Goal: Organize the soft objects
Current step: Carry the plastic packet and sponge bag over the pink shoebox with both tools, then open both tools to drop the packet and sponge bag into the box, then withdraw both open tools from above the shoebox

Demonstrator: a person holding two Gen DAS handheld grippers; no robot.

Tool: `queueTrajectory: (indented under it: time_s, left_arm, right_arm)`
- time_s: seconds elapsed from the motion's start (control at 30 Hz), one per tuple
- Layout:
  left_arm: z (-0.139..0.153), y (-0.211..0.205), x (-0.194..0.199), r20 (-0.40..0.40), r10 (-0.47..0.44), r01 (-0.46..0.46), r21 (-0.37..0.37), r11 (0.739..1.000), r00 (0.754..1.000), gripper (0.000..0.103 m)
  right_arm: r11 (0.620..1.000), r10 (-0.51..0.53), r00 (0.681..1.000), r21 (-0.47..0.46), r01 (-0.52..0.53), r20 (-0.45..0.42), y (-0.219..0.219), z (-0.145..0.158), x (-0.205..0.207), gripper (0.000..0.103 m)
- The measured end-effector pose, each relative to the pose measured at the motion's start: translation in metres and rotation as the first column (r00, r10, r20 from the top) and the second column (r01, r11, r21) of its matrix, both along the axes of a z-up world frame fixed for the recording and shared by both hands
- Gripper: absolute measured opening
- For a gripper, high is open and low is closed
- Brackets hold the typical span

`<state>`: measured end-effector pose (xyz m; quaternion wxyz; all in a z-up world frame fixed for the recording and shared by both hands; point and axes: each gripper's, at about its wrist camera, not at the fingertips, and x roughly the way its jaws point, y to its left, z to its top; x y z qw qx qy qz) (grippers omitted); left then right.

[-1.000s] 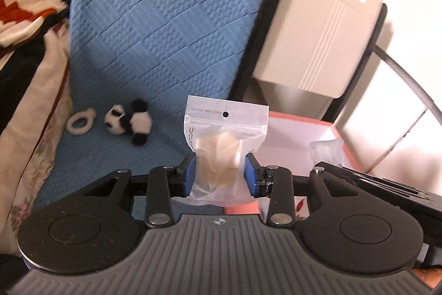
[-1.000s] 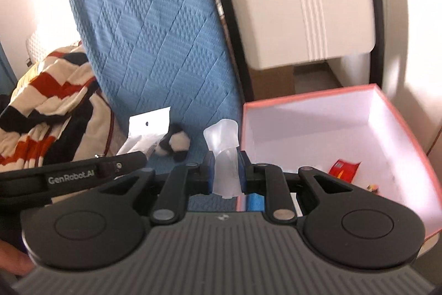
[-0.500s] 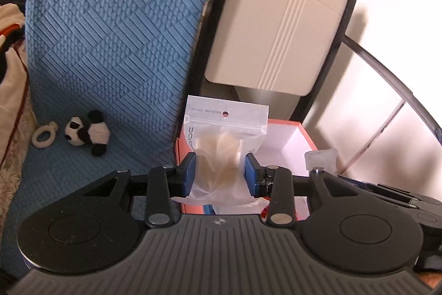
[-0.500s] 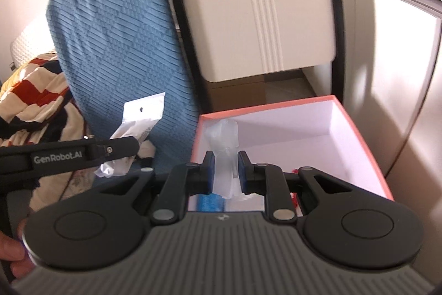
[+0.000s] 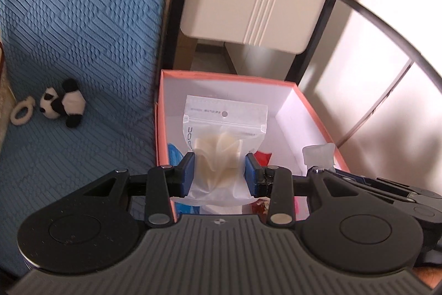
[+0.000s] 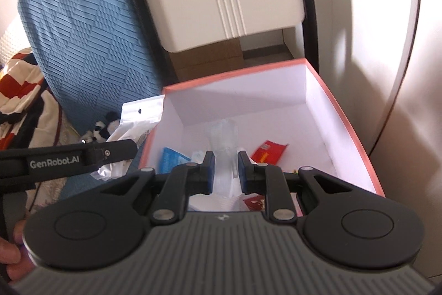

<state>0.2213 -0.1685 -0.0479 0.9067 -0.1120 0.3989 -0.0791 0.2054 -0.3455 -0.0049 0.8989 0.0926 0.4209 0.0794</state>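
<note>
The left gripper (image 5: 219, 172) is clamped about halfway open on a zip bag (image 5: 224, 129) with cream cloth inside, held over the near-left corner of the pink box (image 5: 312, 112). The right gripper (image 6: 226, 169) is pinched nearly closed on a small clear packet (image 6: 224, 140) above the box's near edge. A blue pack (image 6: 172, 158) and a red pack (image 6: 269, 149) lie on the box floor, and a panda (image 5: 62, 102) and a ring (image 5: 22, 114) lie on the blue cover (image 5: 83, 18) beside the box's left wall.

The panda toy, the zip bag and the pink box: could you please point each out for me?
panda toy (image 5: 62, 105), left wrist view, on its white belly.
zip bag (image 5: 225, 115), left wrist view, on its top strip.
pink box (image 6: 350, 129), right wrist view, on its right rim.
</note>
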Motion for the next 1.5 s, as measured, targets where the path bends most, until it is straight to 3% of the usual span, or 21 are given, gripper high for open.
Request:
queueTrajectory:
  time_s: [0.37, 0.43, 0.5, 0.57, 0.63, 0.67, 1.0, 1.5]
  left_arm:
    - [-0.027, -0.021, 0.008, -0.064, -0.036, 0.037, 0.019, 0.999, 0.997, 0.051]
    - [-0.03, -0.022, 0.009, -0.07, -0.041, 0.042, 0.014, 0.999, 0.997, 0.056]
    - [-0.031, -0.022, 0.011, -0.081, -0.045, 0.046, 0.005, 0.999, 0.996, 0.079]
    - [-0.031, -0.021, 0.012, -0.084, -0.038, 0.038, -0.003, 0.999, 0.996, 0.091]
    - [-0.029, -0.02, 0.012, -0.08, -0.034, 0.034, -0.011, 0.999, 0.996, 0.091]
    - [-0.028, -0.019, 0.011, -0.08, -0.038, 0.036, -0.016, 0.999, 0.996, 0.091]
    - [0.002, -0.007, -0.005, 0.001, -0.018, 0.018, 0.018, 1.0, 1.0, 0.091]
    - [0.051, 0.042, -0.044, 0.127, 0.054, -0.058, 0.031, 0.998, 0.99, 0.091]
  right_arm:
    - [0.999, -0.038, 0.996, 0.002, 0.038, -0.077, -0.025, -0.036, 0.003, 0.023]
    - [0.999, -0.045, 0.996, 0.003, 0.045, -0.081, -0.027, -0.039, 0.004, 0.025]
    - [0.998, -0.057, 0.995, -0.001, 0.057, -0.084, -0.03, -0.04, 0.005, 0.028]
    - [0.998, -0.069, 0.994, -0.009, 0.069, -0.09, -0.033, -0.041, 0.005, 0.041]
    - [0.996, -0.083, 0.992, -0.025, 0.081, -0.095, -0.033, -0.041, 0.006, 0.056]
    - [0.996, -0.085, 0.992, -0.025, 0.083, -0.092, -0.035, -0.039, 0.003, 0.057]
    - [0.998, -0.066, 0.997, -0.001, 0.066, -0.033, -0.027, -0.011, -0.005, 0.057]
    - [0.998, 0.044, 0.995, 0.036, -0.048, 0.086, 0.019, 0.044, -0.023, 0.057]
